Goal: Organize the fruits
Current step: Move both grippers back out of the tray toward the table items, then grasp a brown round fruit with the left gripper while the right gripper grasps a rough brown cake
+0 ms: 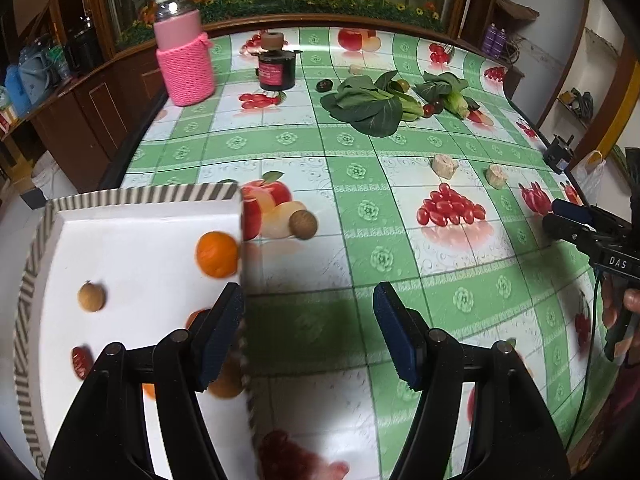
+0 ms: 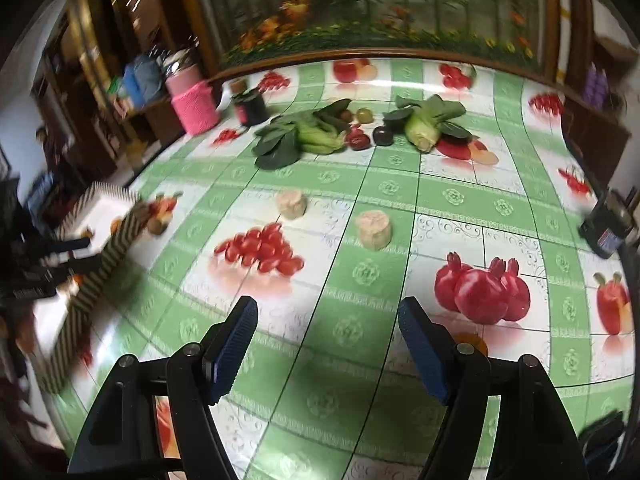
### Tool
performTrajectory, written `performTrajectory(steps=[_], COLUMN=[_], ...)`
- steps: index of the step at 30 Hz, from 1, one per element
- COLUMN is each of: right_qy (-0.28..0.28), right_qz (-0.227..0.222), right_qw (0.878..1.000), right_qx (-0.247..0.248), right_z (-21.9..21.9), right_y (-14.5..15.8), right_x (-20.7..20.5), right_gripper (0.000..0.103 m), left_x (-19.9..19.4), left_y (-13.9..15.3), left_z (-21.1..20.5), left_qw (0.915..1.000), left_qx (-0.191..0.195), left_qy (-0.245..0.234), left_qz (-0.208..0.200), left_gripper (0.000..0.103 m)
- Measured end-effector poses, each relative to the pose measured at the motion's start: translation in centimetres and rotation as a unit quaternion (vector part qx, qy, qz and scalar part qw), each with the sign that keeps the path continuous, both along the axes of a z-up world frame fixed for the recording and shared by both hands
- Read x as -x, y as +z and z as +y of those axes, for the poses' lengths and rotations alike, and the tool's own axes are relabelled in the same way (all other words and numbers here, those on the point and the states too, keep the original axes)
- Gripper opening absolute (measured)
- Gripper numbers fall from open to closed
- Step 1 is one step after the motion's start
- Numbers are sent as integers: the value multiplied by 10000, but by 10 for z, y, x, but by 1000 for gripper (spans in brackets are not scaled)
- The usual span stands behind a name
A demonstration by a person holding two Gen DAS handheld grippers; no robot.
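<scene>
A white tray with a striped rim (image 1: 140,194) sits at the table's left and holds an orange (image 1: 218,254), a brown longan (image 1: 92,297), a red date (image 1: 82,362) and more orange fruit half hidden behind my finger. Another longan (image 1: 303,224) lies on the cloth just right of the tray. My left gripper (image 1: 310,336) is open and empty, straddling the tray's right wall. My right gripper (image 2: 328,344) is open and empty over bare cloth. A dark plum (image 2: 383,135), a red fruit (image 2: 357,138) and a green fruit (image 2: 365,115) lie among the greens far back.
Two bok choy bunches (image 1: 368,104) (image 1: 444,92) lie at the back. Two beige chunks (image 2: 292,204) (image 2: 374,228) stand mid-table. A pink-sleeved bottle (image 1: 184,52) and a black jar (image 1: 277,66) stand back left; another black jar (image 2: 608,224) is at the right edge. The cloth's fruit pictures are only prints.
</scene>
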State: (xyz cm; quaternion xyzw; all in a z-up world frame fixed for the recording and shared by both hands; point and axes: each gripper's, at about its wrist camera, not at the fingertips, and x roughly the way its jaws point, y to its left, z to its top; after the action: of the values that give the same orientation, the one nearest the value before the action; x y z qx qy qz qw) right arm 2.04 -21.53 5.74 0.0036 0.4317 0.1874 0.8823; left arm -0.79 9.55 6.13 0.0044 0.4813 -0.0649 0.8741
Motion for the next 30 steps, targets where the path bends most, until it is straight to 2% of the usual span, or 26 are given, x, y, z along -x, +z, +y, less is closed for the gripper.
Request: performTrajectory(steps=[2,6,9,25,30], right_qy=[72,307,431,541,590], right_qz=[22,24,4,-108,-166], right_qw=[10000,9994,9990,9983,9965], right_qx=[-54,167,89,177,574], right_z=[5,28,42,79,96], right_y=[1,0,-2,-14,-26], right_x=[-8,-15,-22,-62,-76], right_gripper=[75,75,75,76,76], left_x=[-6,-18,-31,-65,-69], left_y=[-2,-10,-16,-33,-40], left_z=[-2,-4,-5,-14,-20], left_qw=[10000,9999,9998,9994,9990], left_qx=[-20,-55,-2,-239,-347], left_qy=[12,21,59,-37,-126], left_qz=[20,125,186,245,262], left_gripper=[66,66,66,66,66])
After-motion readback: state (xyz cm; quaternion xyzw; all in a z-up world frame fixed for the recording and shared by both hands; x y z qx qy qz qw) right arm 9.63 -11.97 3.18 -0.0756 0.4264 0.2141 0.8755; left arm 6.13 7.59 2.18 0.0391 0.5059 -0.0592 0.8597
